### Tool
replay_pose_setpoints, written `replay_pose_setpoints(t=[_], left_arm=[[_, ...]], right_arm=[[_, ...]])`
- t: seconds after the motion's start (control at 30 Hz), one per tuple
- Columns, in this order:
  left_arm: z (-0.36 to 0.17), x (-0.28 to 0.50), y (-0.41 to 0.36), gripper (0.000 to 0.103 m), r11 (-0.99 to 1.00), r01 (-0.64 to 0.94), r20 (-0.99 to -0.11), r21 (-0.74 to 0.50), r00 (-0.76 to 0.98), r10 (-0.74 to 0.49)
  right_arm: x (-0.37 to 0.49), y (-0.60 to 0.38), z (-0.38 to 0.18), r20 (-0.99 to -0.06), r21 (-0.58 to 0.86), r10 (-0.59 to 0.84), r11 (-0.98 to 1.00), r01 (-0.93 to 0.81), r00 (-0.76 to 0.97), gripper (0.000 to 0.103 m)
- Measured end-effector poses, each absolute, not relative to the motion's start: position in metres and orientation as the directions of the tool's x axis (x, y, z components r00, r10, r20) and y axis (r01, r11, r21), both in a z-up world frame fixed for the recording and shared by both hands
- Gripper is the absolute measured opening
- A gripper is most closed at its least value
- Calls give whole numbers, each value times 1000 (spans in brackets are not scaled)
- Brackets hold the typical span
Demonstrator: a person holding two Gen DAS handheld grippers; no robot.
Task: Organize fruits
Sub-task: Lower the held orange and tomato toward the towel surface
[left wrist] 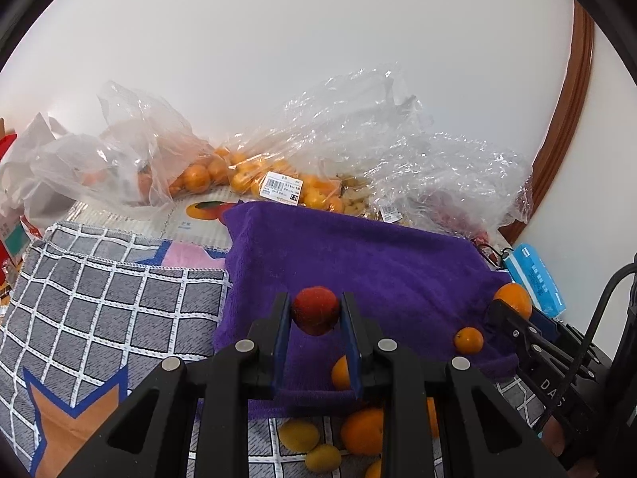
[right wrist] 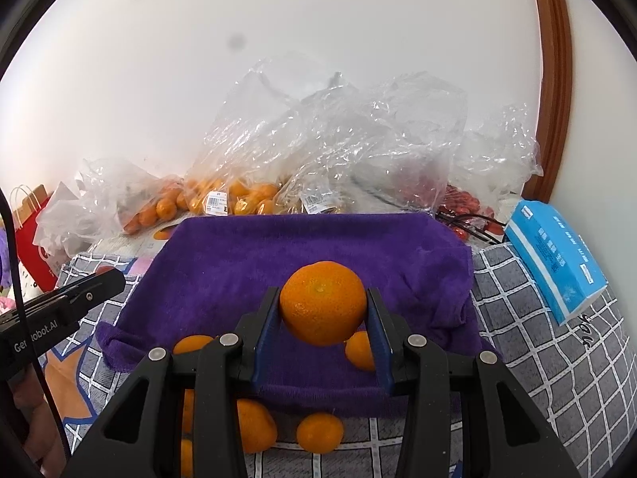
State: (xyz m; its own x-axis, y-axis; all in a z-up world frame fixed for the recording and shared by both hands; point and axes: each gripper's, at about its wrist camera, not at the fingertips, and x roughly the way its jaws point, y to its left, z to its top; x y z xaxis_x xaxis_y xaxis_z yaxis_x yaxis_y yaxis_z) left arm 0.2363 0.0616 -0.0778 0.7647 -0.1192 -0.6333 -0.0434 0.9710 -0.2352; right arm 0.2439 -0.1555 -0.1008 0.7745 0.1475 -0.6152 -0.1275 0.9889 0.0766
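The left gripper (left wrist: 315, 312) squeezes a small red fruit (left wrist: 315, 310) tight, up in the air over the purple towel (left wrist: 378, 255). At about 3 o'clock from it, the right gripper (right wrist: 322, 306) hugs a big orange (right wrist: 323, 302) between its blue pads (right wrist: 267, 328). Little oranges (left wrist: 469, 340) sit on the towel below. More oranges (right wrist: 319, 432) lie on the checked cloth (left wrist: 119, 302) at 6 o'clock. Far off at 12 o'clock, clear bags (right wrist: 330, 147) of fruit lean by the wall. A blue box (right wrist: 555, 261) lies at 2 o'clock.
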Motion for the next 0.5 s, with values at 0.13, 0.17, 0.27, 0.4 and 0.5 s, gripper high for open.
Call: replay_pose_setpoints(t=[0.13, 0.17, 0.27, 0.4, 0.5], left_arm=[[-85, 240, 61, 24, 972, -43, -641, -233, 758, -120], [-86, 241, 61, 24, 972, -40, -641, -234, 757, -123], [-93, 244, 59, 24, 972, -39, -648, -231, 751, -124], [-102, 247, 57, 24, 975, -40, -659, -220, 743, -119], [-108, 249, 56, 24, 974, -33, -667, -223, 734, -128]], right_arm=[[249, -156, -108, -625, 85, 150, 989, -123, 766, 42], [250, -157, -111, -629, 87, 149, 989, -122, 763, 42], [254, -159, -118, -638, 90, 146, 989, -115, 756, 42], [258, -161, -127, -653, 91, 144, 990, -111, 743, 42], [260, -162, -134, -663, 82, 136, 991, -108, 736, 42]])
